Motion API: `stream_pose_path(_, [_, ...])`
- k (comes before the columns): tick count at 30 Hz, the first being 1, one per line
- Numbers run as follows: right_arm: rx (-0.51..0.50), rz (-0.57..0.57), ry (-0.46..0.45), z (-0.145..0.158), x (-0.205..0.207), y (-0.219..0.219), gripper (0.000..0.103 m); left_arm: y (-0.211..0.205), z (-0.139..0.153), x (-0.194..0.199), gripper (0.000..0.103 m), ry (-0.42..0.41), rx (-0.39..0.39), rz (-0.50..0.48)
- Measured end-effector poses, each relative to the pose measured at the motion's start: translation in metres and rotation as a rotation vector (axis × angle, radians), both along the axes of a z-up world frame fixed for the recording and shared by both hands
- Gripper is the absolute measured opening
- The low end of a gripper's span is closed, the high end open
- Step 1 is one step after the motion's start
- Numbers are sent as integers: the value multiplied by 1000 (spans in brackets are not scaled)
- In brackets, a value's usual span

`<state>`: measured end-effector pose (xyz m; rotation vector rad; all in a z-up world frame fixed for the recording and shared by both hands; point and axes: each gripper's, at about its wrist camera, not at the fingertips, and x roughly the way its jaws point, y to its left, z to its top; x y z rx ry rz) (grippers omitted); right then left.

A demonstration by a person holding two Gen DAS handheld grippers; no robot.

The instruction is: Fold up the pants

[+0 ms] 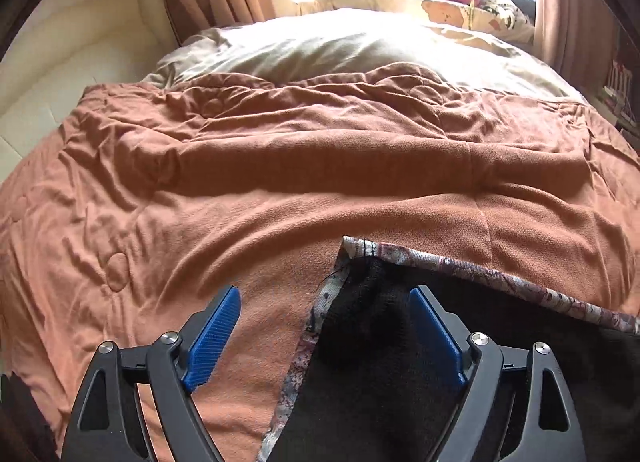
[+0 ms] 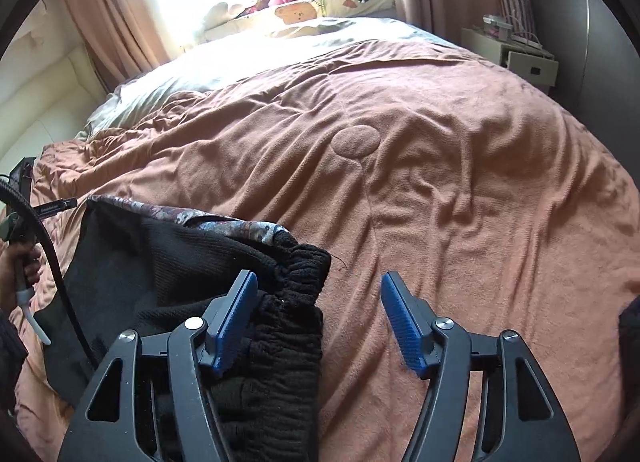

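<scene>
Black pants [image 1: 372, 362] lie between the spread left fingers [image 1: 216, 336], beside the spread right fingers [image 2: 236, 326].

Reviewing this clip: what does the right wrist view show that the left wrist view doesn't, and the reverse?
Right wrist only: the pants' gathered black waistband, a nightstand, and the person's left hand holding the other tool. Left wrist only: the pants' corner with patterned lining turned out, lying between the open left gripper. Both: black pants on the orange blanket, window, stuffed toys; the right gripper is open too.
</scene>
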<state>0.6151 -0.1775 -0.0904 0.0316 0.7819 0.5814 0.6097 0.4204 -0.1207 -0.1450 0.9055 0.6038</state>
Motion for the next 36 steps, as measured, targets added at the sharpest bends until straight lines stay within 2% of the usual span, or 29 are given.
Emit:
stream_pose_path(6, [-24,8,59,9,-33,-13,68,-18,23,-47,88,12,8,-18])
stream_pose_path(9, [5,41,82,19,-49,-17,71,-30,30,-73,88,11,-8,-31])
stream_pose_path(13, [-1,63,10,33,-81,-27,71,-46,39,-107,88,7,-28,-57])
stream_pose_path(16, [-10,73,8,35,-101,-33,71,-53,45,-130,88,14,-22,-57])
stream_pose_path(24, [26,115,8,30,-141,-46,71,-67,53,-194,88,-28,-66,-40])
stream_pose_path(31, [67,110,52,22,-156,-49,71,-77,58,-235,88,-81,-109,-29])
stream_pose_path(36, [135,95,131,6,-151,-47,71,-80,51,-255,88,-103,-142,0])
